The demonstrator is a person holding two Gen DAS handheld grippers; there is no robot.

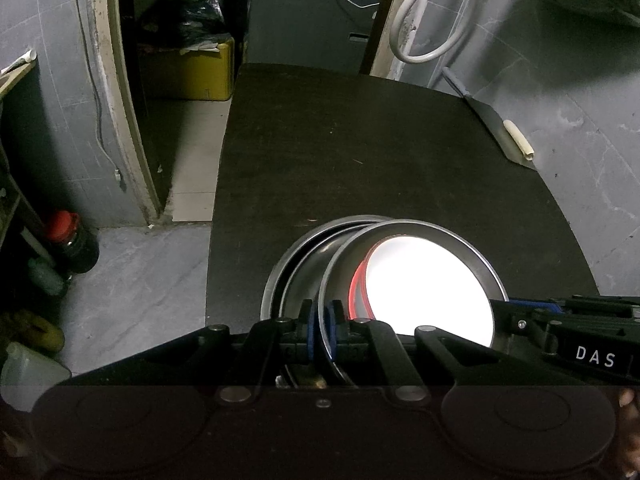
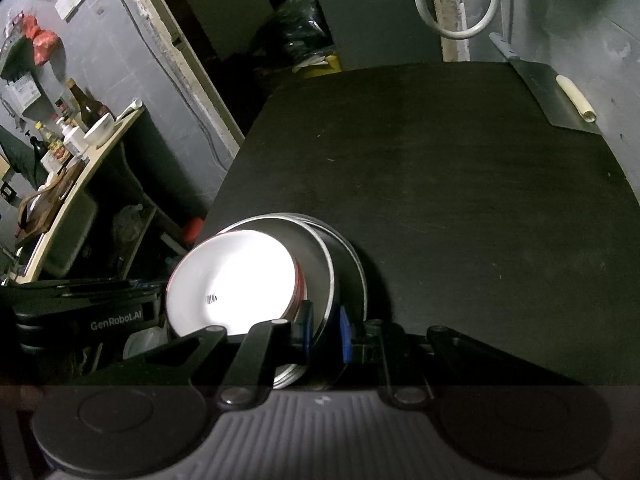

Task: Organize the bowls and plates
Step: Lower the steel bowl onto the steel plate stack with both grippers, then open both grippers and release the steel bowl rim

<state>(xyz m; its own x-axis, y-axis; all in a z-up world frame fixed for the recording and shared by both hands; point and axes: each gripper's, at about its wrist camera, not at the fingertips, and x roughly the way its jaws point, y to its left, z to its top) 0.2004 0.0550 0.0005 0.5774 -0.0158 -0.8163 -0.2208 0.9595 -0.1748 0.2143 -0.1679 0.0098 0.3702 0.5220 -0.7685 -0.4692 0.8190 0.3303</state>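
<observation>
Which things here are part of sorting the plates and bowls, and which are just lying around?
Job:
- steel dishes, nested
- white plate
- left gripper, clamped on a steel rim
- right gripper, clamped on a steel rim

Lying about:
- cleaver
- white hose
- black bag
- bottles on the side shelf

You can read "DAS" on the right gripper at your right edge, and "GenRobot.AI" on the left gripper at your left.
</observation>
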